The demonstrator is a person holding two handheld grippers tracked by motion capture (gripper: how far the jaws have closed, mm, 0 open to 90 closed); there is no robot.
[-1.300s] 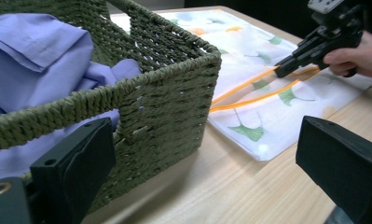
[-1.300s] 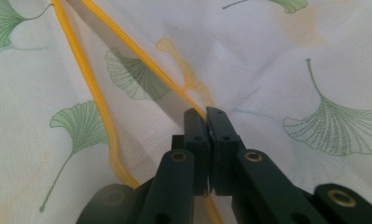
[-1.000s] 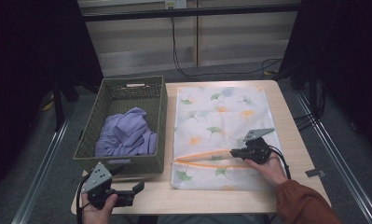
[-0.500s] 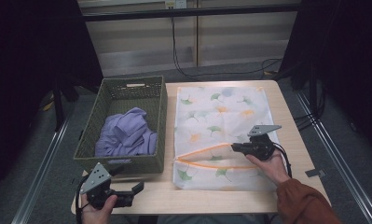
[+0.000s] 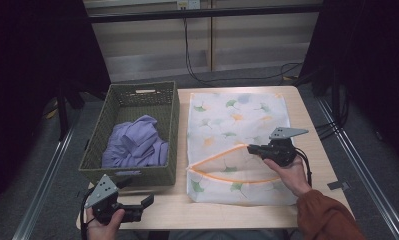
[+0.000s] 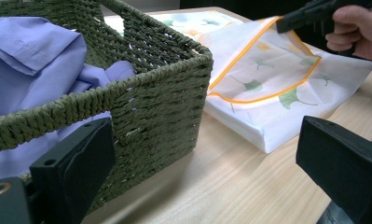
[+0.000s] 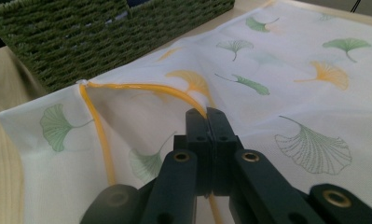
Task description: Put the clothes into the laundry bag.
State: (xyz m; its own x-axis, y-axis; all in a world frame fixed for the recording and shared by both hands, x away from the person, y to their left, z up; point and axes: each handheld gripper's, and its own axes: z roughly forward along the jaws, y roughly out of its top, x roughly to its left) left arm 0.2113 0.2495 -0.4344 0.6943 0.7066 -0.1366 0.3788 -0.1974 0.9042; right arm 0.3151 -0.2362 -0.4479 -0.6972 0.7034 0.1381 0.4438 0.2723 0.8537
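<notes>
Orange trim (image 7: 141,87) of the bag (image 5: 237,120) is pinched in the right gripper (image 5: 250,148), lifted up. The left gripper (image 5: 146,204) is wide open by the basket (image 5: 137,175).

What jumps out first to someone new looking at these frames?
The right gripper, shut on the orange rim of the leaf-print bag, holds the mouth lifted open in the middle of the table. Left of the bag sits a green basket with a purple shirt in it. The left gripper is open at the near edge, in front of the basket.
</notes>
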